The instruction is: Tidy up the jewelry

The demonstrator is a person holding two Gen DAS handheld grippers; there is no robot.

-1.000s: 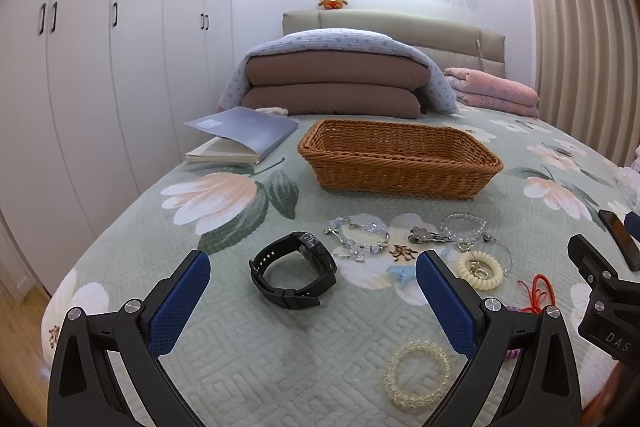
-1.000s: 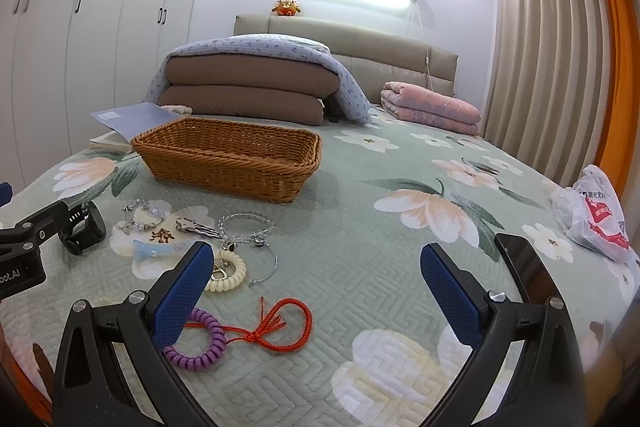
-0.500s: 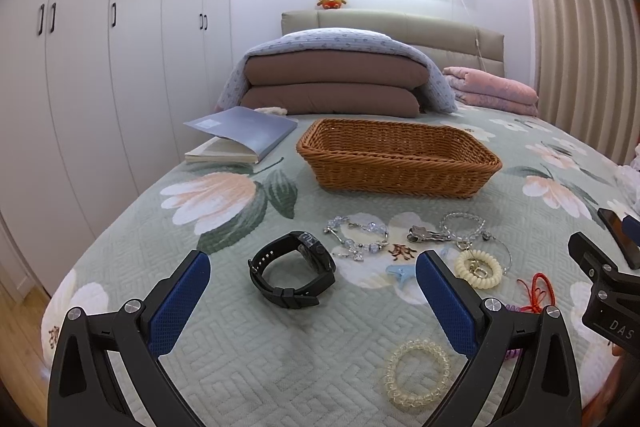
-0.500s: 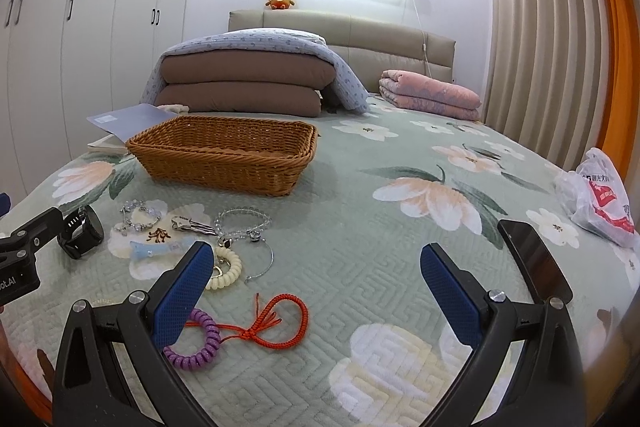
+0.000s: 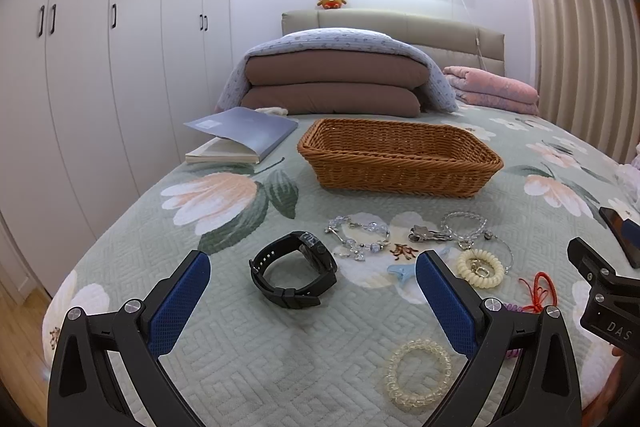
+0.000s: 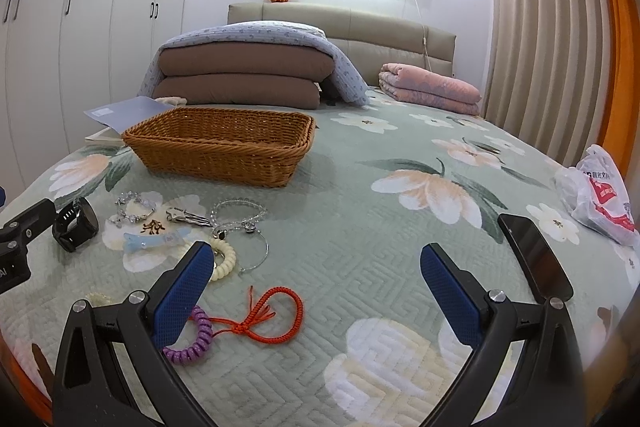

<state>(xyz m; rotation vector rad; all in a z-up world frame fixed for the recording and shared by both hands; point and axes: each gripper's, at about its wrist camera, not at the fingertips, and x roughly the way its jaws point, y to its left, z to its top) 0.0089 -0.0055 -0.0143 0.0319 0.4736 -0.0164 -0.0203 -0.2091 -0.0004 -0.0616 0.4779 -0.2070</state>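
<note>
A brown wicker basket (image 5: 400, 157) stands on the flowered bedspread; it also shows in the right wrist view (image 6: 224, 147). In front of it lie a black watch (image 5: 294, 269), a crystal bracelet (image 5: 358, 237), a clear bead bracelet (image 5: 464, 223), a cream coil hair tie (image 5: 480, 269), a blue hair clip (image 6: 154, 239), a clear coil tie (image 5: 418, 375), a red cord bracelet (image 6: 272, 315) and a purple coil tie (image 6: 192, 343). My left gripper (image 5: 312, 299) is open and empty, just short of the watch. My right gripper (image 6: 316, 291) is open and empty, the red cord between its fingers.
A blue book (image 5: 240, 137) lies left of the basket. Folded quilts (image 5: 332, 83) and a pink blanket (image 6: 430, 87) sit at the headboard. A black phone (image 6: 534, 257) and a plastic bag (image 6: 600, 195) lie at the right. White wardrobes (image 5: 100, 67) line the left wall.
The right gripper has lowered slightly toward the bed and edged closer to the items. The left gripper has barely moved. Both stay open.
</note>
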